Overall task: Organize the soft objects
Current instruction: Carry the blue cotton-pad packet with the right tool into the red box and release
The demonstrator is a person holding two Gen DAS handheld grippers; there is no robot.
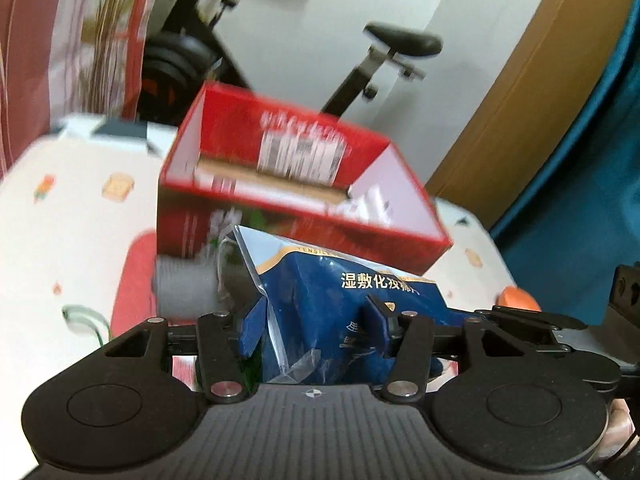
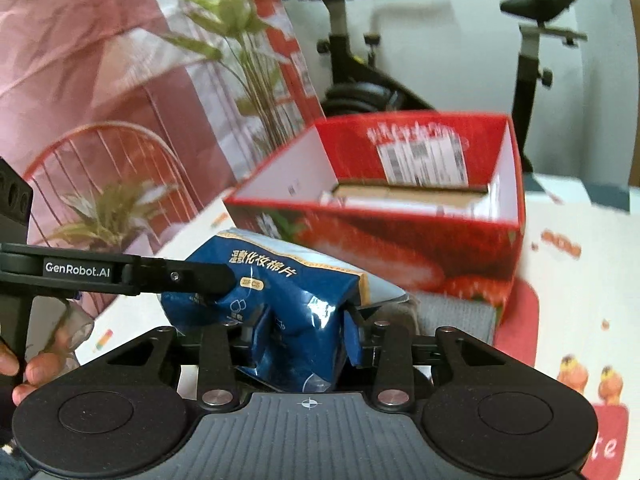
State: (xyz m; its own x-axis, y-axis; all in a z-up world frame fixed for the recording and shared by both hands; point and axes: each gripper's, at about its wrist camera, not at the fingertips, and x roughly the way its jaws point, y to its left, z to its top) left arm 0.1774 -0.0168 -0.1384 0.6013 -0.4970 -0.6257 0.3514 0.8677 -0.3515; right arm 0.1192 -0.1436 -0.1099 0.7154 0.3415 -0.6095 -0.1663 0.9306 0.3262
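Observation:
A blue plastic bag of cotton pads [image 1: 344, 292] hangs crumpled in front of an open red cardboard box [image 1: 288, 184]. My left gripper [image 1: 316, 320] is shut on it, the blue pads pressing into its sides. In the right wrist view the same bag [image 2: 280, 280] is pinched by my right gripper [image 2: 308, 332], also shut on it. A finger [image 2: 188, 276] of the left gripper comes in from the left and touches the bag's upper left corner. The red box [image 2: 400, 240] stands just behind the bag, with a flat brown item lying inside.
A grey fabric roll [image 1: 184, 292] lies against the box front on a red mat [image 1: 132, 280]. The table wears a white printed cloth [image 1: 80, 220]. An orange object [image 1: 520, 300] sits at the right. An exercise bike [image 2: 344, 60] and a plant [image 2: 240, 40] stand behind. A hand [image 2: 36, 368] shows at the left.

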